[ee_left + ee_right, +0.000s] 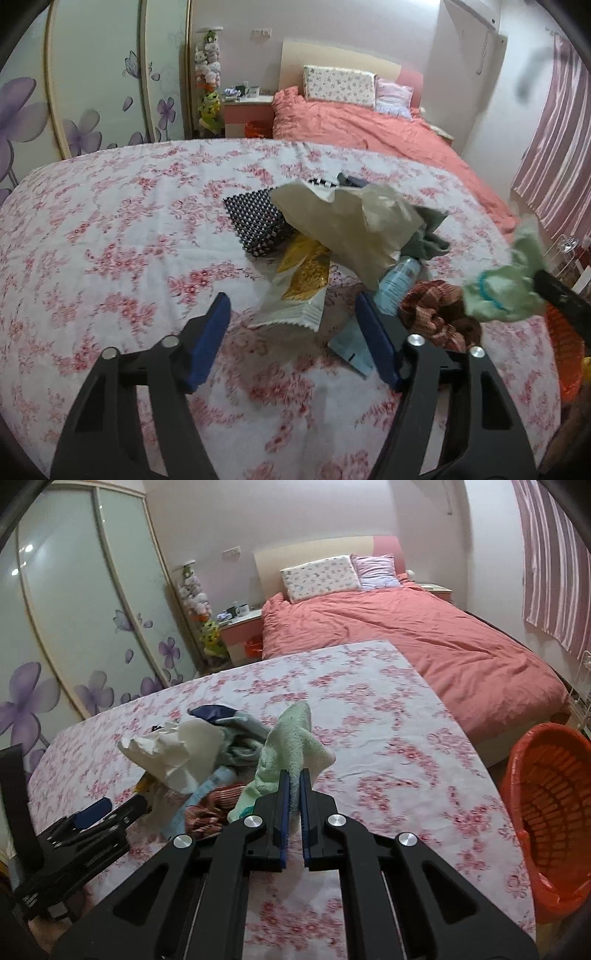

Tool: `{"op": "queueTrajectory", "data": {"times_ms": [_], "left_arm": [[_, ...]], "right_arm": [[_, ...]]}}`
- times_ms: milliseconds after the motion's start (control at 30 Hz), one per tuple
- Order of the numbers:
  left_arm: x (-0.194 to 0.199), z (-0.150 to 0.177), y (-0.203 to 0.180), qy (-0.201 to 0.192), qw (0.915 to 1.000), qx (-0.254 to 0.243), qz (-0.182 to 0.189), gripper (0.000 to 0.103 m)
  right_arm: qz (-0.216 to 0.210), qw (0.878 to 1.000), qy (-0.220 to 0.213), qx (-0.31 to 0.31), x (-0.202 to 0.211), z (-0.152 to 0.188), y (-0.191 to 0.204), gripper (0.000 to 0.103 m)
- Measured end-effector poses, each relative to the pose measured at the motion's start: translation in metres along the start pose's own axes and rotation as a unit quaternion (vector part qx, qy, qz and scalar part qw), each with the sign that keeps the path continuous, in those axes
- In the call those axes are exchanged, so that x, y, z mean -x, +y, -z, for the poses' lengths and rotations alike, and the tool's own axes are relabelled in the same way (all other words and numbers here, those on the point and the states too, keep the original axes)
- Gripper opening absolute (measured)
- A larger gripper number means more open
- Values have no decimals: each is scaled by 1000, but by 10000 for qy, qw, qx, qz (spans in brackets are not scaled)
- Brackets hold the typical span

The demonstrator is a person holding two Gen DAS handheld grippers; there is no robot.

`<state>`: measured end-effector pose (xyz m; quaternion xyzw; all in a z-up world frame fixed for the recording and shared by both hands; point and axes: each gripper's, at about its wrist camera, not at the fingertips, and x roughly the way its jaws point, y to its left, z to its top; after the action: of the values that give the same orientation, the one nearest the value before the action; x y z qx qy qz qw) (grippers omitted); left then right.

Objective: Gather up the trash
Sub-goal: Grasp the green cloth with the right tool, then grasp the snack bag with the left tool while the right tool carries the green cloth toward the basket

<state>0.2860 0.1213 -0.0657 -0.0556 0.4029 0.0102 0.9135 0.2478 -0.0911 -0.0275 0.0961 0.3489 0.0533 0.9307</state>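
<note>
A heap of litter and cloths lies on the flowered table cover (110, 229): crumpled beige paper (343, 221), a yellow-and-white snack packet (303, 291), a pale blue bottle (399, 277), a flat blue sachet (349, 349) and a red-brown knit cloth (432, 310). My left gripper (291, 301) stands open just above the snack packet, one blue pad on each side of it, not touching. My right gripper (294, 775) is shut on a light green cloth (291, 746), lifted off the heap; the same cloth (502, 291) shows at the right edge of the left wrist view.
A black dotted pouch (255, 225) and a grey-green garment (428, 232) lie at the back of the heap. An orange slatted basket (554, 812) stands on the floor by the table's right edge. A bed with a coral cover (406, 635) is behind the table.
</note>
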Motion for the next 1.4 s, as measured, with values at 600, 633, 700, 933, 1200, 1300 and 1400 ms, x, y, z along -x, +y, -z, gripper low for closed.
{"op": "queueTrajectory", "data": {"times_ms": [600,633,700,933,1200,1300,1400], "left_arm": [[12,-11,12,-141,9998,133,62,12],[18,-11,13,-185,9997,141,66,12],[30,-13,15,-265,9995,161,87,12],[79,-20,11,-659,9976,125,186,12],[125,-24,-5,-1020,9943,49,307,12],[138,-24,-15,-1095,9932,-19,381,12],[149,-22,-29,-1171,9919,-120,478,12]], "right_arm": [[-37,9998,-128,-112,20,1,-23,6],[-48,9998,-157,-109,24,1,-23,6],[-71,9997,-217,-105,30,0,-22,6],[-161,9985,-519,-42,62,-4,-17,6],[-200,9964,-827,-57,94,-7,-23,6],[-194,9954,-933,-78,104,-8,-27,6],[-181,9946,-1020,-92,112,-8,-31,6]]}}
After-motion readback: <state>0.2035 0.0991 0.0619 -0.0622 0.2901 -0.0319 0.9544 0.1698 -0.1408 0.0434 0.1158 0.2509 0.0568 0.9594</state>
